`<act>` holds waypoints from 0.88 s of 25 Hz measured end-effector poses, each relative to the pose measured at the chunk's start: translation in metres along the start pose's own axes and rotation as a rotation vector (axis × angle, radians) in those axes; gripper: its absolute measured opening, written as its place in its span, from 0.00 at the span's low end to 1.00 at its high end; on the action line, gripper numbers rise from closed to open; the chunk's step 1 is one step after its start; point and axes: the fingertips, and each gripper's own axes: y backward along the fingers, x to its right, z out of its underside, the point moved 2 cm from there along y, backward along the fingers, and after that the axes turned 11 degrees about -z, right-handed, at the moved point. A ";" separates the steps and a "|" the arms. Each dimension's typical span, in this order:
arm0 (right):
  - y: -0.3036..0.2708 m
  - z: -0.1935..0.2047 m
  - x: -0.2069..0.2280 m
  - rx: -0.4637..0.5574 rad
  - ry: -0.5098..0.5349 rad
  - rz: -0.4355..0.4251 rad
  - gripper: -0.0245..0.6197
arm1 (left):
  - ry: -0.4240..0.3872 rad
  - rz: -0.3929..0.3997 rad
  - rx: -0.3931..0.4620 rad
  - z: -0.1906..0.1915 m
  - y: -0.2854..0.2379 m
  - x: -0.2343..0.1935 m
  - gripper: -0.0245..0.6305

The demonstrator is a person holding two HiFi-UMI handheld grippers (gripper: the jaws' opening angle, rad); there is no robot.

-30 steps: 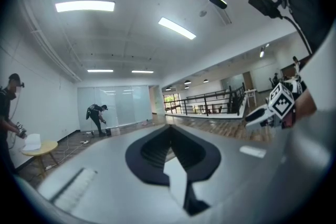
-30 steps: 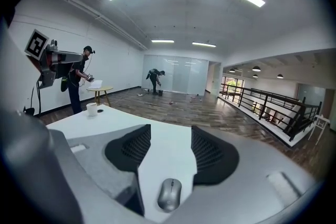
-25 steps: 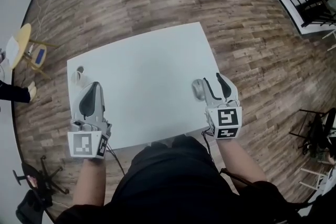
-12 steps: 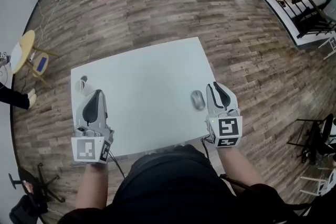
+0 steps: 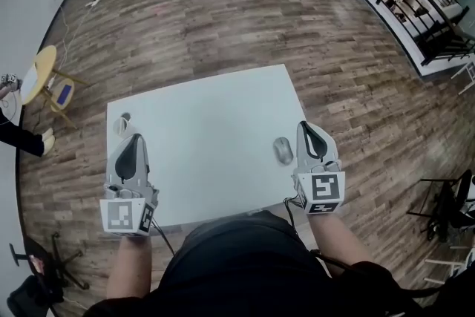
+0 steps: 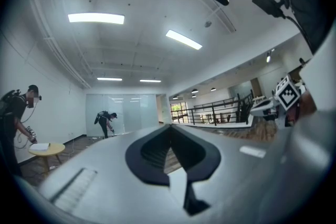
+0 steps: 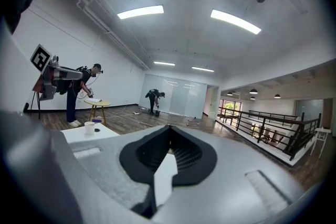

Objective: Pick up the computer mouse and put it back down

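Your left gripper [image 5: 133, 139], grey and white with a marker cube at its back, hovers over the near left corner of the white rectangular table [image 5: 208, 122], jaws together and empty. Your right gripper [image 5: 306, 128] hangs over the table's near right edge. Its jaws have just closed, with nothing between them. Your bare forearms [image 5: 128, 263] reach straight forward.

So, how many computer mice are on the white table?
1. The mouse lies near the right edge of the table, just left of the right gripper. That gripper and the left gripper cover a little of the table.
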 end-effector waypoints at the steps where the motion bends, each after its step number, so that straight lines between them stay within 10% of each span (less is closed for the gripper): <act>1: -0.001 -0.001 -0.001 0.004 -0.002 -0.004 0.04 | 0.000 -0.002 0.000 0.000 0.001 -0.002 0.04; 22: -0.003 -0.001 -0.009 0.056 -0.020 -0.020 0.04 | 0.035 -0.029 -0.034 0.014 0.014 -0.014 0.04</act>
